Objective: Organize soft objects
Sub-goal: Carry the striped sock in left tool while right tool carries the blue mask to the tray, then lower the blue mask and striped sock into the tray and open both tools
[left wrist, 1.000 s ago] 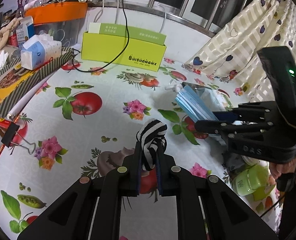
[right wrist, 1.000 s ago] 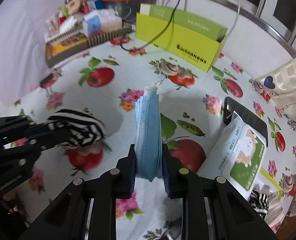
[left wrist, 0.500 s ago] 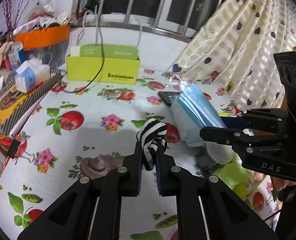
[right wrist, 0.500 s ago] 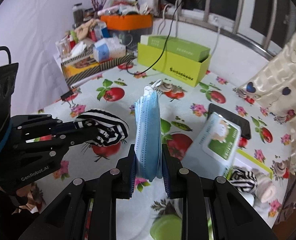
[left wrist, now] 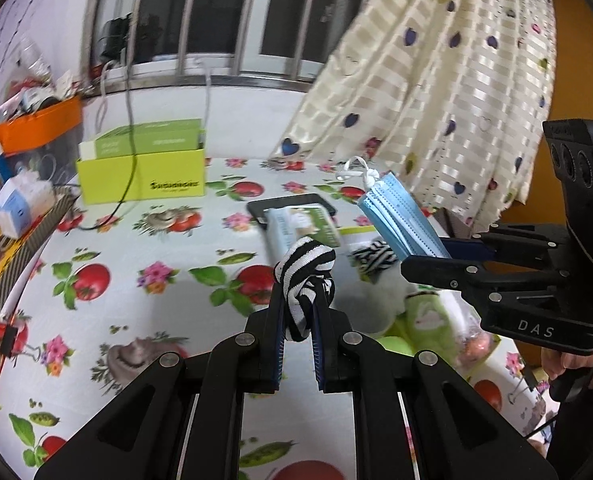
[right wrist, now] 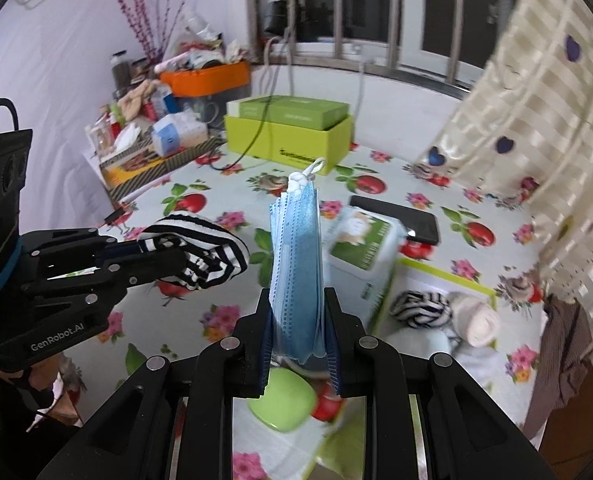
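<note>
My left gripper (left wrist: 299, 300) is shut on a black-and-white striped sock roll (left wrist: 302, 268) and holds it above the table; it also shows in the right wrist view (right wrist: 200, 250). My right gripper (right wrist: 296, 316) is shut on a stack of blue face masks (right wrist: 296, 264), held upright in the air; the stack also shows in the left wrist view (left wrist: 400, 216). Below lie another striped sock roll (right wrist: 420, 308) and a cream rolled cloth (right wrist: 478, 318) in a lime-edged tray (right wrist: 448, 276).
A wet-wipes pack (right wrist: 366, 240) and a black phone (right wrist: 400, 216) lie on the fruit-print tablecloth (left wrist: 144, 248). A yellow-green box (left wrist: 144, 176) with a cable stands at the back. Cluttered boxes (right wrist: 156, 148) line the left. A curtain (left wrist: 436, 80) hangs right. A green lid (right wrist: 284, 404) sits below.
Both grippers have risen and swung right with their loads. The view now takes in the wipes pack, the phone and the tray with the sock roll and cloth roll.
</note>
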Demonstrator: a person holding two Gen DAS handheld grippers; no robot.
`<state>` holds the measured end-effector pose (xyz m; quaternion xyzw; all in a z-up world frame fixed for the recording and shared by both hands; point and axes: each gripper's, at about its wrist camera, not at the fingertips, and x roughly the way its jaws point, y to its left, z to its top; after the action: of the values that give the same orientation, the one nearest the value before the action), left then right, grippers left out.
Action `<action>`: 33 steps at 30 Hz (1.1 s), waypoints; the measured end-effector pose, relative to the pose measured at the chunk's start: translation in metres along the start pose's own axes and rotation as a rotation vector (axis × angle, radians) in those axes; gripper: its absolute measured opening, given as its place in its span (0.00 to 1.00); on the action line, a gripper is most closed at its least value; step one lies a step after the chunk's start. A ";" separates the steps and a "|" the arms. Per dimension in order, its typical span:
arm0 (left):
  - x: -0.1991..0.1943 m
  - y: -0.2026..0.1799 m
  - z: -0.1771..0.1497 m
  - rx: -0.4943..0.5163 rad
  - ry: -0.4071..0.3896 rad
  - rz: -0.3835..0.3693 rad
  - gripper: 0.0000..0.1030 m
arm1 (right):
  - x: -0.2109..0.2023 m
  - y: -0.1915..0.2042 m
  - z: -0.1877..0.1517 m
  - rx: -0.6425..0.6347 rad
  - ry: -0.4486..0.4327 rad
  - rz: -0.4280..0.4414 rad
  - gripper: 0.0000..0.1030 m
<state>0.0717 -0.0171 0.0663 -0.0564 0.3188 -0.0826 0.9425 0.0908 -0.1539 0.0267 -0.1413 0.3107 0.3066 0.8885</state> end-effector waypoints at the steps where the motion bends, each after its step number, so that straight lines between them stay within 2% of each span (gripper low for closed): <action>1: 0.001 -0.006 0.002 0.009 0.001 -0.008 0.12 | -0.004 -0.005 -0.003 0.010 -0.005 -0.008 0.21; 11: 0.008 -0.053 0.012 0.080 0.001 -0.081 0.12 | -0.038 -0.061 -0.032 0.122 -0.034 -0.096 0.21; 19: 0.018 -0.078 0.017 0.120 0.013 -0.111 0.12 | -0.050 -0.093 -0.056 0.184 -0.031 -0.150 0.21; 26: 0.038 -0.100 0.016 0.153 0.052 -0.135 0.12 | -0.035 -0.110 -0.083 0.229 0.031 -0.184 0.21; 33: 0.066 -0.121 0.015 0.194 0.109 -0.154 0.12 | 0.000 -0.114 -0.115 0.255 0.130 -0.189 0.22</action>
<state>0.1178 -0.1477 0.0580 0.0154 0.3547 -0.1880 0.9158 0.1096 -0.2927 -0.0545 -0.0757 0.3893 0.1698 0.9022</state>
